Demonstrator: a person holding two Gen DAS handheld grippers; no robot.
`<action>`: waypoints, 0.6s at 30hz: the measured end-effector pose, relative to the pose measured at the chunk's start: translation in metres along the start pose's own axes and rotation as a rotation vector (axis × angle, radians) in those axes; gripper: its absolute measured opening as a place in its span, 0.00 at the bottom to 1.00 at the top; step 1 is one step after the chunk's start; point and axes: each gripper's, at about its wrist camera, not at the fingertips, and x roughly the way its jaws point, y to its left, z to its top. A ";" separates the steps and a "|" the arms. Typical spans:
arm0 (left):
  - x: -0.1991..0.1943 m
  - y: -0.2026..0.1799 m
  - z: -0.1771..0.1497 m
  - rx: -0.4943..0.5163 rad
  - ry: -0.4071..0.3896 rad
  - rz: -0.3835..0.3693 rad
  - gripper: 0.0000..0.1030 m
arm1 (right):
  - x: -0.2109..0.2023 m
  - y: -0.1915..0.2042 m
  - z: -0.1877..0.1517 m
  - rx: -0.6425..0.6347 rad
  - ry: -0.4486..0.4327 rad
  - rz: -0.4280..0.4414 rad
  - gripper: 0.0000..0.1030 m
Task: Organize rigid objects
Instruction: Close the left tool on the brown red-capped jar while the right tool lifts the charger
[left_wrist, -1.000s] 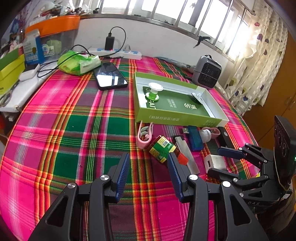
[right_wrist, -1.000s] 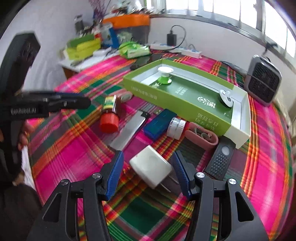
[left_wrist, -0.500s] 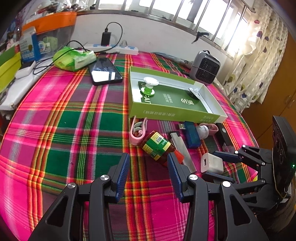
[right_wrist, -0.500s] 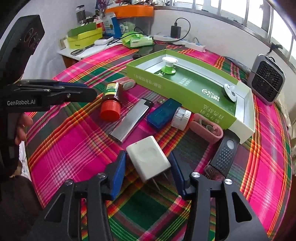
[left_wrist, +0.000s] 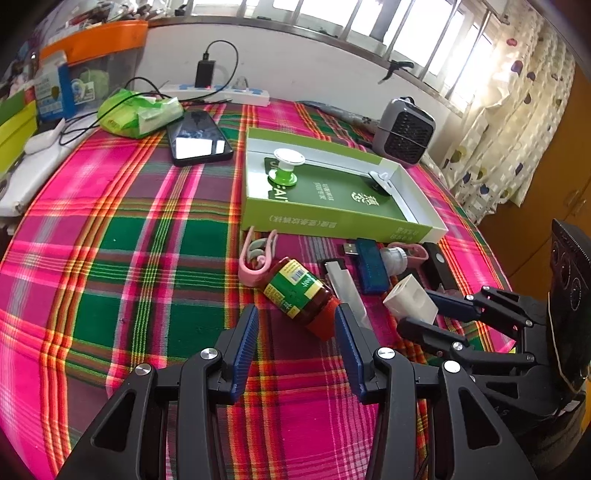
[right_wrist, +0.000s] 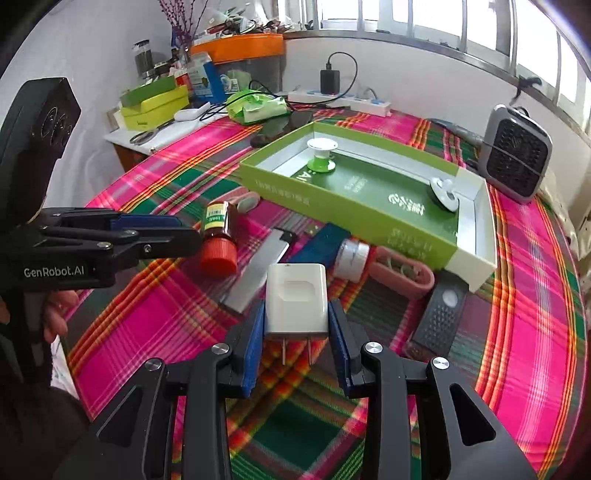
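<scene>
Slip is my worry: my right tongs (right_wrist: 295, 332) pinch the white plug (right_wrist: 297, 297) low on its smooth sides, prongs toward me, so it could twist out before reaching the green box (right_wrist: 369, 218) ahead. My left tongs (left_wrist: 295, 345) gape, empty, just short of the bottle (left_wrist: 299, 291). Whether the plug clears the table (right_wrist: 155, 314) is unclear.

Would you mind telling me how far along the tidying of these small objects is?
Early. Two small pieces already sit in the green box. The right gripper grips the white charger. The open left gripper nears the bottle; the blue USB stick and pink clip remain outside.
</scene>
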 end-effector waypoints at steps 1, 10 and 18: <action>0.001 0.002 0.000 -0.010 0.003 0.005 0.41 | 0.002 0.003 0.002 -0.008 0.002 -0.005 0.34; 0.001 0.010 0.001 -0.045 0.003 0.014 0.41 | 0.017 0.020 0.016 -0.046 0.023 0.040 0.34; 0.000 0.014 0.003 -0.065 -0.003 -0.002 0.41 | 0.020 0.030 0.016 -0.048 0.031 0.107 0.34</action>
